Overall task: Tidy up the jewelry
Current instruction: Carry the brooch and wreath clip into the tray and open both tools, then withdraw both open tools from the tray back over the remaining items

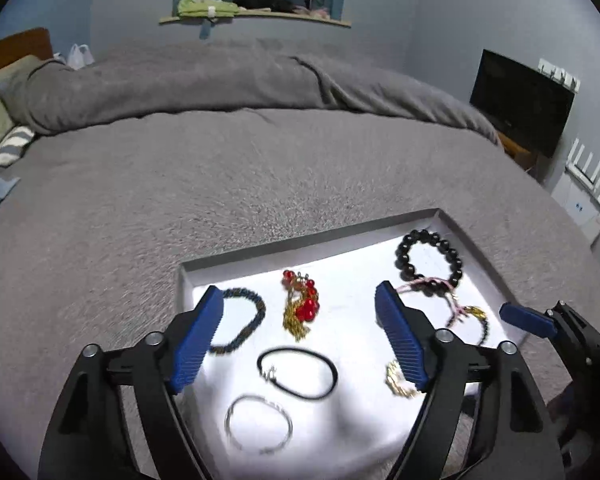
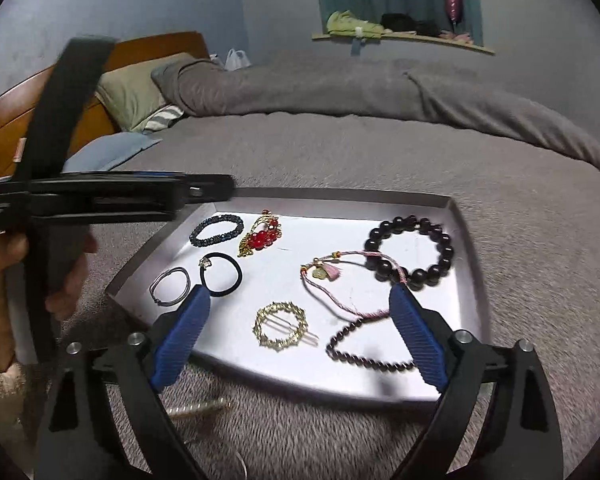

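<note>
From the left wrist, the left tool (image 1: 300, 320) stands spread wide with nothing between its blue pads, over a white tray (image 1: 312, 236) lying on the grey bed (image 1: 220, 180). Inside the tray, a red-and-gold piece (image 1: 300, 304) sits at twelve o'clock, a black hair tie (image 1: 297, 374) at the centre, a silver ring bracelet (image 1: 258, 424) at six, and a dark bead bracelet (image 1: 430, 258) at two. From the right wrist, the right tool (image 2: 298, 316) is likewise spread and empty, with a gold bracelet (image 2: 281, 330) between its pads on the tray and a pink cord bracelet (image 2: 348, 280) at one o'clock.
</note>
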`<state>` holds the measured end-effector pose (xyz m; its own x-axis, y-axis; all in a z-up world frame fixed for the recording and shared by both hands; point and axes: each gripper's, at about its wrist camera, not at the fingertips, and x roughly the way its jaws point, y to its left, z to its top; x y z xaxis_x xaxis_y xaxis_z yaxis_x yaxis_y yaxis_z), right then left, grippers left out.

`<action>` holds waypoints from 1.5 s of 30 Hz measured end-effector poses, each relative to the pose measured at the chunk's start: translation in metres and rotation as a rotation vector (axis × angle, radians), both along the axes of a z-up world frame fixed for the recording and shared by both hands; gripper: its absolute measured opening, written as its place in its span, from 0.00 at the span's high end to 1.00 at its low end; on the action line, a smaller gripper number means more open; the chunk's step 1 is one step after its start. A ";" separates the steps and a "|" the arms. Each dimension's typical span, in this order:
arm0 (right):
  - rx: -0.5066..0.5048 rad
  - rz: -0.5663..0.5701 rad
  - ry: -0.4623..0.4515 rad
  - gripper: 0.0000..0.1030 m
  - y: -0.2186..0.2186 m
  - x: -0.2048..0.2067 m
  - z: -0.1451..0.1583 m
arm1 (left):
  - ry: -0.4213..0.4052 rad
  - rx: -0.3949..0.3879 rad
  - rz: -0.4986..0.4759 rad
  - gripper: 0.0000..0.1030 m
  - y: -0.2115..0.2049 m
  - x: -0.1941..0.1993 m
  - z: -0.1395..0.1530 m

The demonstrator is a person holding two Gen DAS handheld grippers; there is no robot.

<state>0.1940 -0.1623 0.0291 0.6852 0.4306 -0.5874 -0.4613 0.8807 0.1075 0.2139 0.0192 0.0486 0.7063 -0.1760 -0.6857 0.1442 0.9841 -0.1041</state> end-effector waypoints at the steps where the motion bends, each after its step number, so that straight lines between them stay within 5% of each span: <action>1: 0.000 -0.006 -0.005 0.12 -0.002 -0.006 0.003 | -0.003 -0.002 0.013 0.19 0.002 -0.007 0.003; 21: 0.031 -0.052 -0.012 0.05 -0.047 -0.094 -0.008 | -0.064 0.041 0.096 0.15 -0.006 -0.096 0.013; 24: 0.029 -0.038 -0.007 0.05 -0.047 -0.102 -0.010 | -0.073 -0.006 0.110 0.11 -0.001 -0.112 0.007; 31: -0.055 0.054 -0.001 0.05 -0.025 -0.114 -0.026 | -0.015 -0.031 0.108 0.10 0.005 -0.131 -0.034; 37: -0.121 0.122 0.009 0.06 -0.001 -0.111 -0.036 | -0.023 -0.060 0.069 0.10 0.009 -0.132 -0.033; 45: -0.151 0.155 0.078 0.45 0.016 -0.093 -0.049 | -0.008 -0.022 0.035 0.10 -0.004 -0.128 -0.045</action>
<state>0.1007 -0.1460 -0.0202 0.5677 0.4305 -0.7018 -0.5882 0.8085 0.0201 0.0856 0.0150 0.0040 0.7176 -0.1661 -0.6763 0.1105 0.9860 -0.1249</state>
